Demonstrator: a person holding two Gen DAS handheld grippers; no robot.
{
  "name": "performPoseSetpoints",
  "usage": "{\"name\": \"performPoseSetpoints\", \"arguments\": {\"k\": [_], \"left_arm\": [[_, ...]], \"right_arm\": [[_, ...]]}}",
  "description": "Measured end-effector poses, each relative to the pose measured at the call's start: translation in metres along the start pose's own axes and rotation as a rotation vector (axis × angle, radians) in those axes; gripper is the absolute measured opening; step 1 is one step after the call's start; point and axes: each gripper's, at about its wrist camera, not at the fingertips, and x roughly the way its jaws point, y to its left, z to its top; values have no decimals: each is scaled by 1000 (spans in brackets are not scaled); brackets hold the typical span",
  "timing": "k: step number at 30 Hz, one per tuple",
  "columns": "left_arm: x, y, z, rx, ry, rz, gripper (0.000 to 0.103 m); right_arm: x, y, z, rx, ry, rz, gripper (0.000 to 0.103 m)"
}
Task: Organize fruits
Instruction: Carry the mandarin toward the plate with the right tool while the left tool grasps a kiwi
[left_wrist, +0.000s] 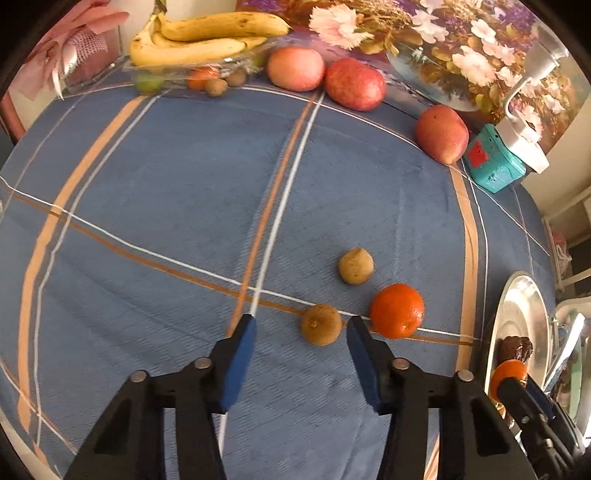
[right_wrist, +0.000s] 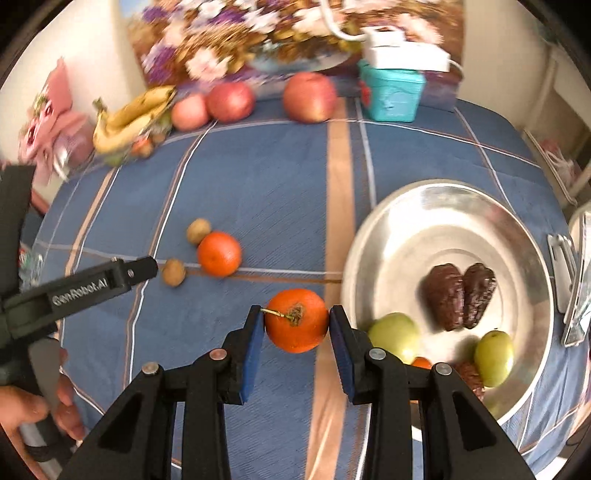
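Note:
My right gripper (right_wrist: 296, 319) is shut on an orange tangerine (right_wrist: 296, 320) and holds it above the blue cloth, just left of a round metal plate (right_wrist: 443, 221). The plate holds two green fruits (right_wrist: 394, 335), two dark brown fruits (right_wrist: 458, 295) and a bit of orange. My left gripper (left_wrist: 301, 326) is open, with a small brown fruit (left_wrist: 320, 324) lying just beyond its fingertips, nearer the right finger. A second tangerine (left_wrist: 397, 310) and another brown fruit (left_wrist: 355, 266) lie on the cloth close by.
Three red apples (left_wrist: 354, 88) sit along the far edge. A clear tray with bananas (left_wrist: 199, 40) and small fruits stands at the back left. A teal box (left_wrist: 493, 162) with a white charger stands at the back right. A flowered picture leans behind.

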Motion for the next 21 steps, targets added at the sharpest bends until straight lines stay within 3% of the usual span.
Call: {"name": "performPoseSetpoints", "arguments": {"k": [4, 12, 21], "left_arm": [[9, -2, 1, -3, 6, -8, 49], [10, -7, -2, -9, 10, -21, 24], [-11, 12, 2, -68, -45, -23, 18]], "right_arm": [[-5, -9, 7, 44, -15, 6, 38], [-10, -17, 8, 76, -18, 20, 38], [-12, -24, 11, 95, -25, 23, 38]]}}
